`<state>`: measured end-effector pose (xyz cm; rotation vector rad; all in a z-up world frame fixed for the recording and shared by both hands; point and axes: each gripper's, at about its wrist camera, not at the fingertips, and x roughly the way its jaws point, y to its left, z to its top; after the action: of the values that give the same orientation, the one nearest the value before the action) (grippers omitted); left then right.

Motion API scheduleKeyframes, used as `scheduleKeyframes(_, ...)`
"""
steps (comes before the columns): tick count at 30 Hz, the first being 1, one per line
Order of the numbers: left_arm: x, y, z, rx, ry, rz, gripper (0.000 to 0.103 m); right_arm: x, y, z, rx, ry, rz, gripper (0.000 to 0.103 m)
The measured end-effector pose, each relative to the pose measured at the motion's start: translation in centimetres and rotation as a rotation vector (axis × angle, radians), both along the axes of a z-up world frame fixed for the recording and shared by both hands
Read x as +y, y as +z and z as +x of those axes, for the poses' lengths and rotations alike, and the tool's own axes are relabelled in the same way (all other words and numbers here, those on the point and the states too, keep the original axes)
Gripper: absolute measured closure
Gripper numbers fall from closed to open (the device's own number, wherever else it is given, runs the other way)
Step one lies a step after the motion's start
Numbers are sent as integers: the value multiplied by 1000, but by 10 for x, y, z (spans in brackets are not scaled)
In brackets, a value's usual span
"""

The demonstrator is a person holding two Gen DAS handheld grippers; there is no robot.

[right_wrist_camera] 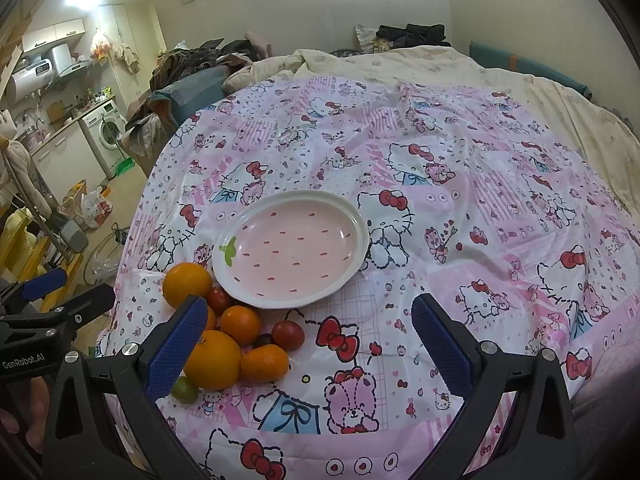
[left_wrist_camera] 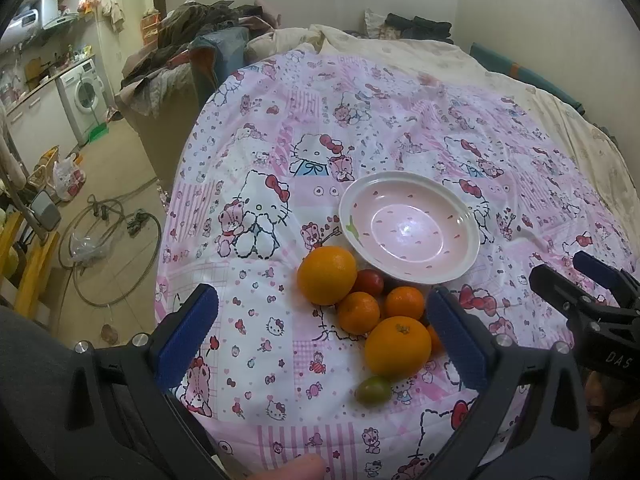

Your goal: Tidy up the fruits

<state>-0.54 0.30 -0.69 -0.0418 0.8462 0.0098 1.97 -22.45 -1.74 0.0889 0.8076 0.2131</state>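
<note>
Sitting wide open with nothing inside, the left hand-held gripper [left_wrist_camera: 322,338] and right hand-held gripper [right_wrist_camera: 308,344] hover by the fruits [left_wrist_camera: 360,308], just before the plate [right_wrist_camera: 256,292].

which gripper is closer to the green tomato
Left. The left gripper hangs open just behind the green tomato, fruit pile between its fingers. The right gripper sits open further to its right.
</note>
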Motion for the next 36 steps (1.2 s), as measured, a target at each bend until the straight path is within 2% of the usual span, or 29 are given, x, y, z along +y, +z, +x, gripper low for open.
scheduleKeyframes(36,0,-2,4,8,0,-1,0,1,1,1,10,-4,12,0)
